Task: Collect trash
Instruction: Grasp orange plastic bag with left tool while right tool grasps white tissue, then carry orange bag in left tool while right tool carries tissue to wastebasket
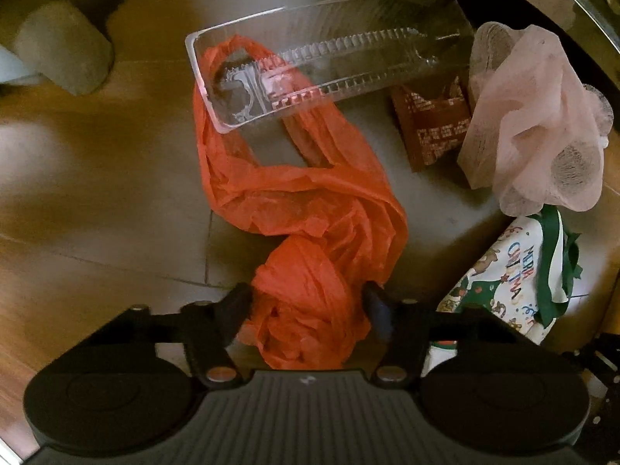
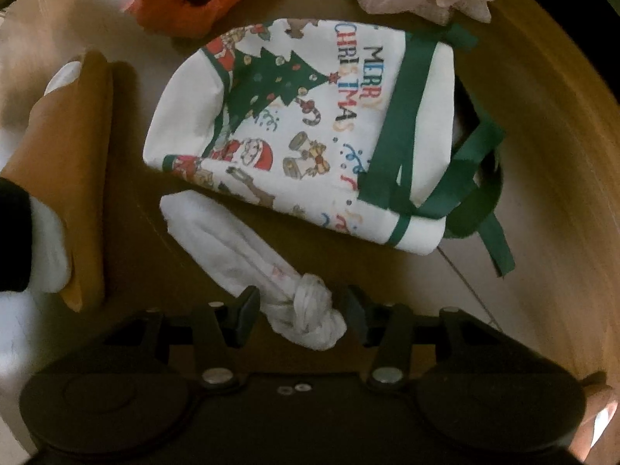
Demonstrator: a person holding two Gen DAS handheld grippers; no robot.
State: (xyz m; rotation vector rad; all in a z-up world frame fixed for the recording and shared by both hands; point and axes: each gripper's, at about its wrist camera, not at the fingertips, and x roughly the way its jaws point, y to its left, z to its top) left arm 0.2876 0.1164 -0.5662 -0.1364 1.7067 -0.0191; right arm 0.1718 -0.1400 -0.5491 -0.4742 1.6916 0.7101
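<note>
Between the left gripper's parted fingers bunches a crumpled orange bag (right gripper likewise wide).

Dim warm light, blurred fisheye edges, soft shadows.

- One orange plastic bag
- One clear plastic tray
- One pink mesh sponge
- One brown packet
- One Christmas cloth bag with green ribbons
- One knotted white plastic bag
- One tan paper envelope
</note>
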